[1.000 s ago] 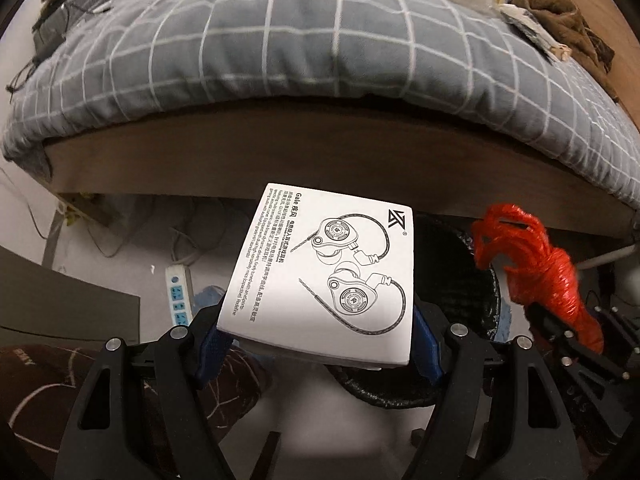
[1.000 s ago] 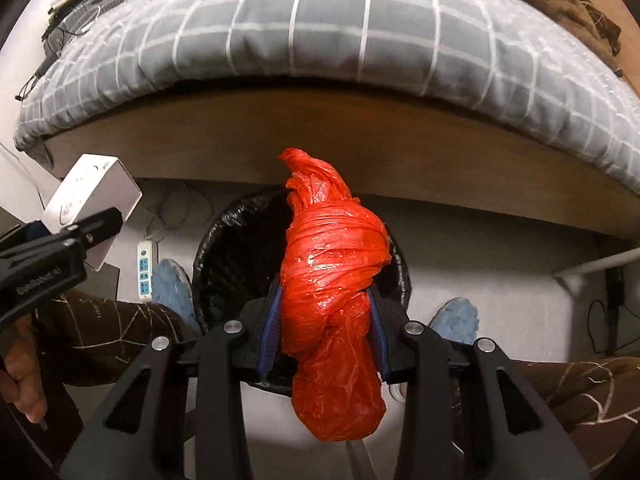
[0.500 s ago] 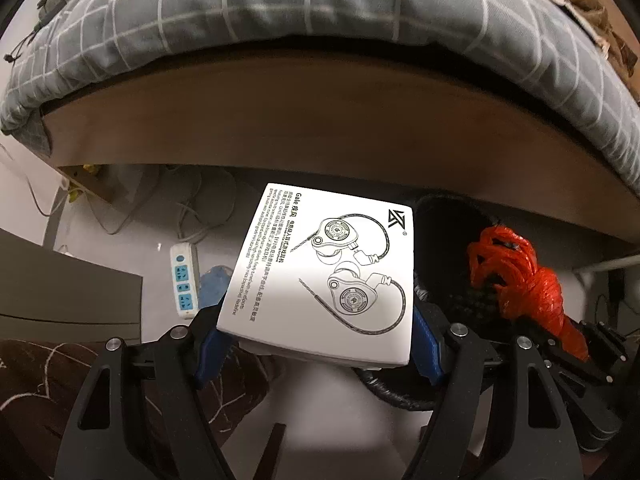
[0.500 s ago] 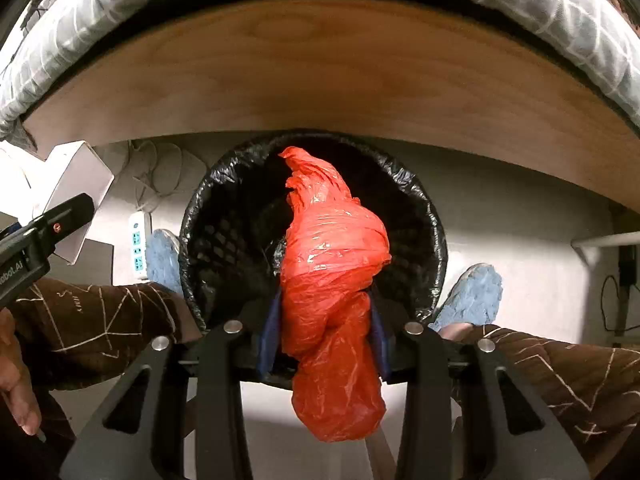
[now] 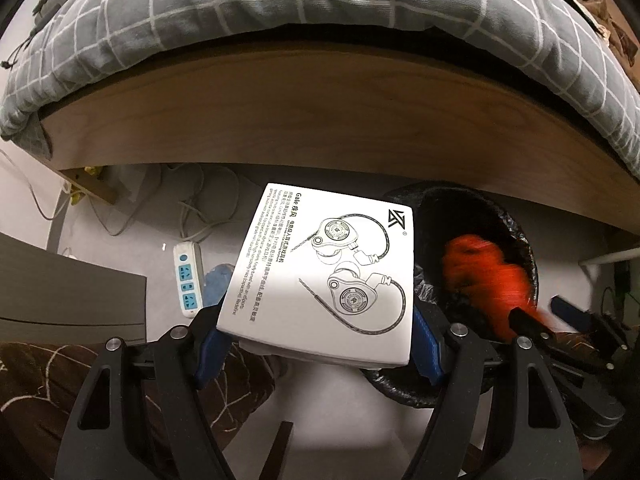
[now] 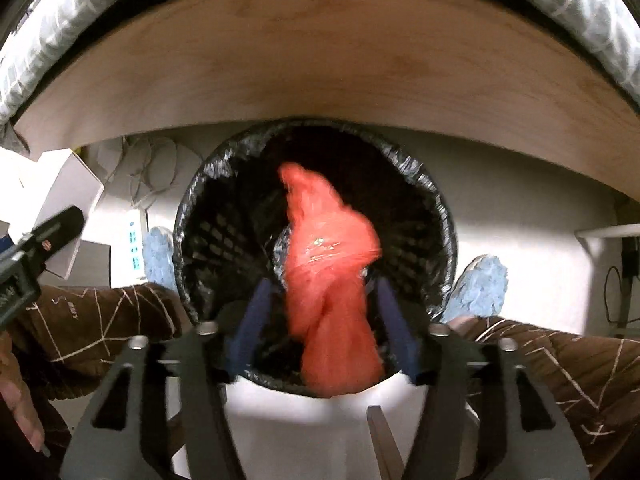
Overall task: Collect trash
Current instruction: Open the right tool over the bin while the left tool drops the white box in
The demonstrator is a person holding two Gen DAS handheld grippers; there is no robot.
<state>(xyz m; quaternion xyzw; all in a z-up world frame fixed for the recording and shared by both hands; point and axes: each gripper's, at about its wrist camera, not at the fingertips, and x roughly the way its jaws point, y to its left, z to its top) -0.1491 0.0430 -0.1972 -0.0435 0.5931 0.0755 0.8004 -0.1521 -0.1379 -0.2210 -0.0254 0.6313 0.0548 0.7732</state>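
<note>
My left gripper (image 5: 320, 336) is shut on a white earphone box (image 5: 324, 276) and holds it left of a black-lined trash bin (image 5: 516, 224) on the floor by the bed. My right gripper (image 6: 324, 320) has its jaws spread apart over the bin's (image 6: 200, 216) mouth. A knotted red plastic bag (image 6: 332, 264) sits blurred between the open fingers, above the bin's opening. In the left wrist view the red bag (image 5: 492, 276) shows blurred over the bin, with the right gripper (image 5: 560, 332) beside it.
A wooden bed frame (image 5: 320, 120) with a grey checked duvet (image 5: 280, 12) overhangs the bin. A white power strip (image 5: 187, 276) and cables lie on the floor at left. My legs in brown trousers (image 6: 560, 364) and blue slippers (image 6: 480, 284) flank the bin.
The right gripper's jaws have opened and the red bag has come loose, blurred, over the bin. Both grippers dropped lower toward the bin. The left gripper still holds the box.
</note>
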